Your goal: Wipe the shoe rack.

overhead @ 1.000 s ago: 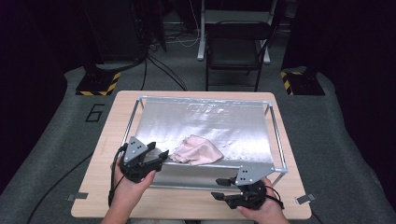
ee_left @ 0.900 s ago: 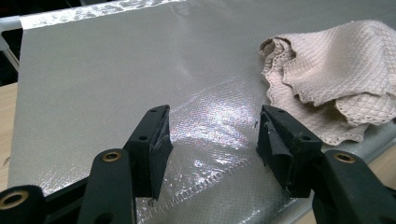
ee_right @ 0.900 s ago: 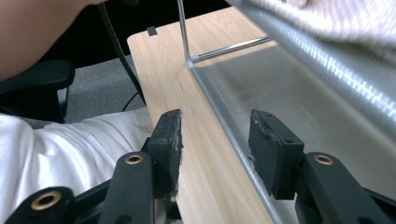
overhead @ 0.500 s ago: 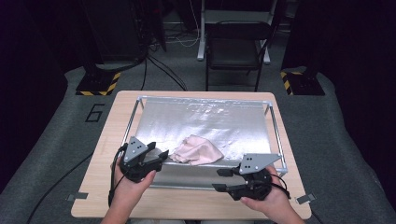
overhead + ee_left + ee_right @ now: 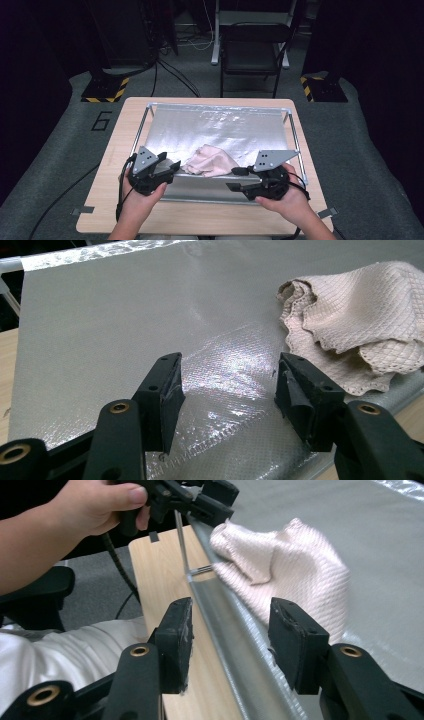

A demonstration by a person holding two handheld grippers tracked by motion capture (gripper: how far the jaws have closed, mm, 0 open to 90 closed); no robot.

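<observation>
A crumpled pale pink cloth (image 5: 210,160) (image 5: 360,325) (image 5: 285,570) lies on the silver sheet (image 5: 220,130) near its front edge. The sheet is stretched in a metal frame (image 5: 225,625) on the wooden table (image 5: 200,220). My left gripper (image 5: 173,168) (image 5: 227,375) stands open just left of the cloth, low over the sheet's front left part, with nothing between its jaws. My right gripper (image 5: 233,179) (image 5: 230,615) is open too. It hovers right of the cloth and points left along the front rail, which runs between its jaws without touching them. The left gripper (image 5: 200,500) also appears beyond the cloth.
A dark chair (image 5: 252,50) stands behind the table. Yellow-and-black striped stand bases (image 5: 105,92) (image 5: 322,85) and cables lie on the grey floor. Bare wood borders the frame at the front and both sides.
My right gripper has risen from the table's front edge and come over the frame's front rail, nearer the cloth. The left gripper and the cloth have stayed put.
</observation>
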